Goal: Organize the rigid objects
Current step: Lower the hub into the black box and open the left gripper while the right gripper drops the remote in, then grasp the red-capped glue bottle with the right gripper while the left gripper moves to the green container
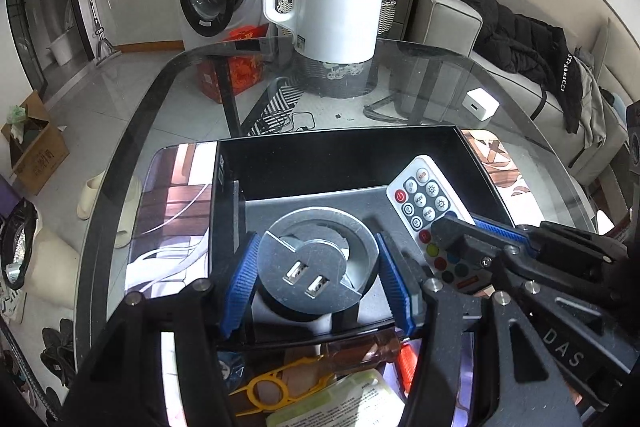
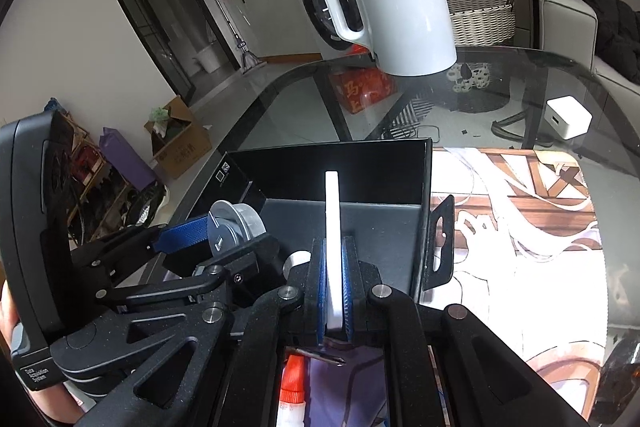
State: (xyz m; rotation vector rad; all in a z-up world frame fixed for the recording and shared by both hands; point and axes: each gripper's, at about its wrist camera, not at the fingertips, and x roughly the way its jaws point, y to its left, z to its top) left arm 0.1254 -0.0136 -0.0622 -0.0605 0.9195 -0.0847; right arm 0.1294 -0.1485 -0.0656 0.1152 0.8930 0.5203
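The left gripper (image 1: 318, 277) clamps the round grey metal USB socket disc (image 1: 316, 263) low over the open black cardboard box (image 1: 336, 163), apparently to set it on the near-left floor. The right gripper (image 2: 335, 291) pinches the thin white remote control (image 2: 333, 239) edge-up over the box's right side, probably so it slips in beside the disc.

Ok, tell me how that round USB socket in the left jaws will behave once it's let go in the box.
The round USB socket looks like rigid metal and plastic, so it probably won't flex or crush. Its cylindrical body could roll if laid on its side, though the wide flat flange should settle it face-up. The black box walls would likely stop any roll toward the remote.
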